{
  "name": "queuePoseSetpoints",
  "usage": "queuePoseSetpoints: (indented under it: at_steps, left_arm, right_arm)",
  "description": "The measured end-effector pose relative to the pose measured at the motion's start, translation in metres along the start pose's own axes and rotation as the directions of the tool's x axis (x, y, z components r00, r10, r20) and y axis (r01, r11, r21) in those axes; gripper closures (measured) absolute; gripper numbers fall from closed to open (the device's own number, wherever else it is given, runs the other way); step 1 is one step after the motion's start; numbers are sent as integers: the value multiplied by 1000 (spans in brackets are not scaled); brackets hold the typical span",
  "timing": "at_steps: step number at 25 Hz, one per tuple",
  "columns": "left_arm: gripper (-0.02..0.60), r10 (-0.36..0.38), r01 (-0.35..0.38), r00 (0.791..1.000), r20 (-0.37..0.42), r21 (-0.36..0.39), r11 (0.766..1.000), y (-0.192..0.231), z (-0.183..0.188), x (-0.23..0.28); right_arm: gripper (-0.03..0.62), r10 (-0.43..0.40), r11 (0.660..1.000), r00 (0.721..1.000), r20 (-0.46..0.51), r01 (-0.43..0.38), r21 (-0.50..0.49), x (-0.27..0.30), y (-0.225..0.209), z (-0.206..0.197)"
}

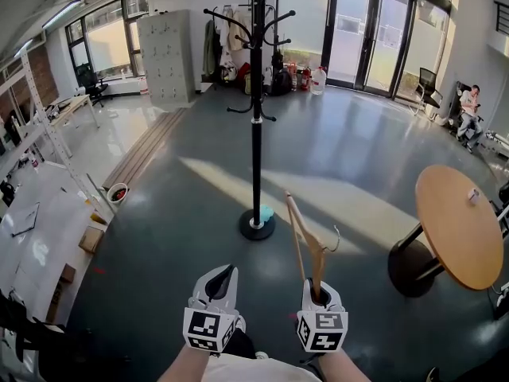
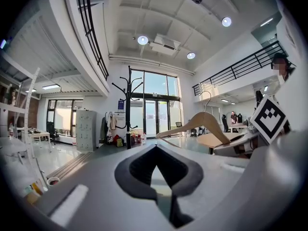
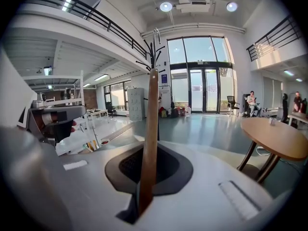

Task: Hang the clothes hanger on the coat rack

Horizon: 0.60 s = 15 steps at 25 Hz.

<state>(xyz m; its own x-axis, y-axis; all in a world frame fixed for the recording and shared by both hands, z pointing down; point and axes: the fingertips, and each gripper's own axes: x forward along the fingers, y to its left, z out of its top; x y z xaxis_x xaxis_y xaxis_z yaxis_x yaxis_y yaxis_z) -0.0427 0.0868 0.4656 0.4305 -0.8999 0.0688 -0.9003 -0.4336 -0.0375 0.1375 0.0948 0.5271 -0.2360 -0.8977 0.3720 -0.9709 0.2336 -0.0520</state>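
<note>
Wooden hanger [image 1: 317, 261], black metal coat rack [image 1: 256, 134], glossy floor [image 1: 342, 157]

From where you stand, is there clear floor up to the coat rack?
Yes: bare floor runs from the right gripper straight to the coat rack. The round table crowds the right, benches and boxes the left.

Black coat rack [image 1: 256, 126], pale wood clothes hanger [image 1: 306, 241], dark grey floor [image 1: 175, 221], teal lump [image 1: 266, 212], perhaps cloth, at the coat rack's base, tan tabletop [image 1: 460, 225] to its right, black-and-white square markers [image 1: 205, 327] on pale grey left gripper [image 1: 227, 273] and right gripper [image 1: 319, 294]
</note>
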Motion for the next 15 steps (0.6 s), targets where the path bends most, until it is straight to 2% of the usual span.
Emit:
queuePoseSetpoints:
  at_steps: [4,8,15]
  left_arm:
    - [581,3,-3,1000,-23,3,1000,0,-2,18]
    - [581,1,-1,999,-35,5,1000,17,-5,43]
    - [581,-34,34,999,-41,-11,999,52,-10,114]
  right_arm:
    - [566,1,1000,1000,-6,-1,9,13,-15,6]
    - [566,-4,1000,1000,-14,4,13,41,-19,13]
    - [566,-34,999,999,-34,35,20,107,-35,32]
